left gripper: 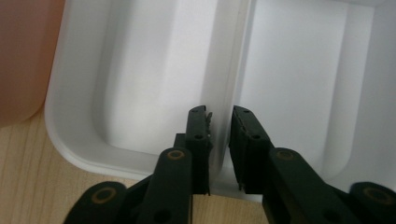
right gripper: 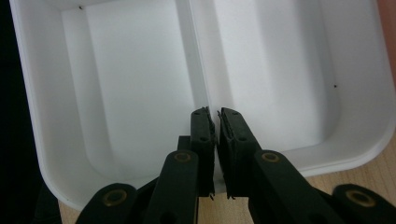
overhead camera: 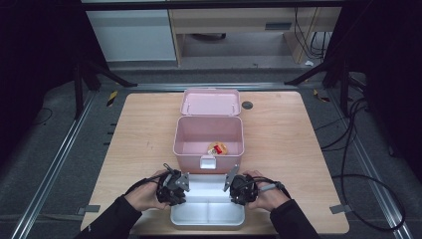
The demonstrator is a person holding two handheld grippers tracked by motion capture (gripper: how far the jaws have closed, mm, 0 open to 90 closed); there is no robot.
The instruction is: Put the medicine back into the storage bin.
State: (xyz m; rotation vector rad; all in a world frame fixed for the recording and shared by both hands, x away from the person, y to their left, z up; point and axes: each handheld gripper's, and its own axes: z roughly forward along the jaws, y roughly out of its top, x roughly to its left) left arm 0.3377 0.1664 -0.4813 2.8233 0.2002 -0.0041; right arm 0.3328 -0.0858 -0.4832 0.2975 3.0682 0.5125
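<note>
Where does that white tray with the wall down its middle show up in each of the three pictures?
High view: white tray at the bottom centre, on the table's near edge in front of the pink box.
Left gripper view: it spans most of the frame; the jaws straddle its divider.
Right gripper view: it again spans most of the frame, the jaws pinching the divider.
Shared landmark: the divider.

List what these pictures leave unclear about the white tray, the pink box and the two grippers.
- White tray, high view: both ends lie under the hands and the left gripper and right gripper.
- Divider wall, right gripper view: its near end sits between the jaws, hidden.
- Small red and yellow thing in the pink box, high view: too small to identify.
- Tray in the left gripper view: the far end is cut off by the picture's edge.
</note>
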